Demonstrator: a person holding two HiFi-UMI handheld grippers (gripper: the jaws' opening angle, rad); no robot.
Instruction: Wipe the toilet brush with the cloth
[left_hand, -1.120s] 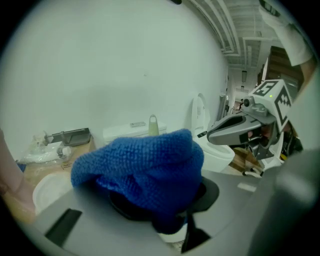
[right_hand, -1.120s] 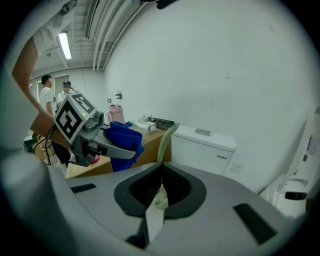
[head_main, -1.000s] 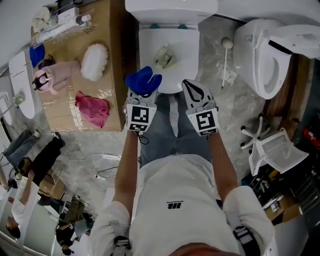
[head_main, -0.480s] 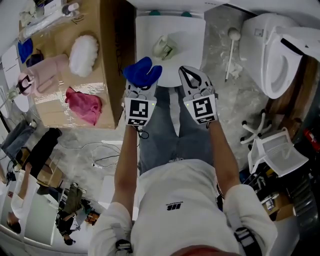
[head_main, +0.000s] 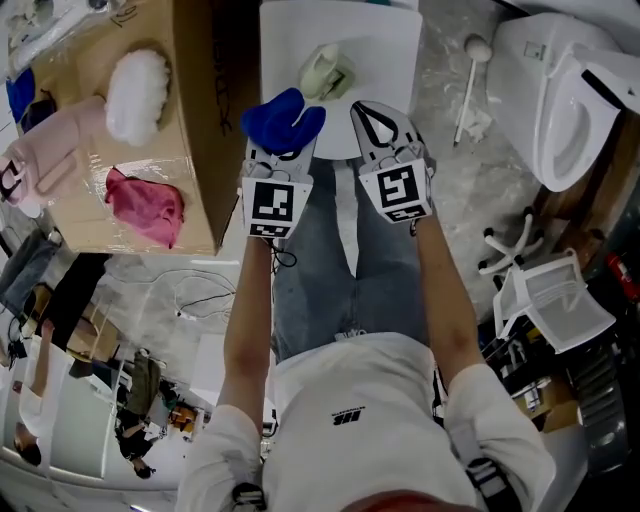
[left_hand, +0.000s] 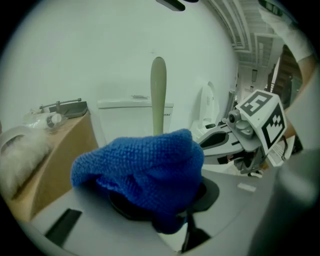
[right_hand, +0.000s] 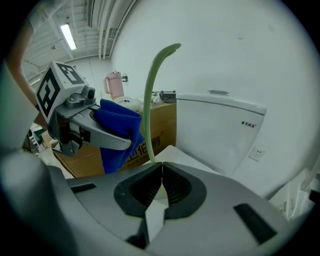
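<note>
head view: looks steeply down on a glossy white toilet lid (head_main: 385, 45) at the top centre. finds the toilet brush (head_main: 325, 70), pale green, on that lid just beyond both tools. shows a blue cloth (head_main: 283, 118), bunched and nubbly, clenched in the left gripper (head_main: 278, 140), just left of the brush. shows the right gripper (head_main: 372, 115) just right of the brush. carries black-and-white square markers on both cubes, no words. at the upper left, a brown cardboard box (head_main: 190, 120) bearing a white fluffy pad (head_main: 135, 85) and a crumpled pink cloth (head_main: 145, 205).

left gripper view: fills the lower middle with the cloth, a coarse looped knit, pinched in the jaws and draped over them. behind it, shows the brush handle as a slim, smooth, round-topped rod, upright before the white tank (left_hand: 125, 117). bears a thin line of print on the tank, too small to read.

right gripper view: shows ribbed black jaws pressed together along one seam, nothing between. past them, catches the handle curving up to the upper centre. reveals printed chinese characters on the box, partly hidden behind handle and cloth. bears a small blue mark on the tank, unreadable. at the upper left, a pink bottle (right_hand: 114, 85).
</note>
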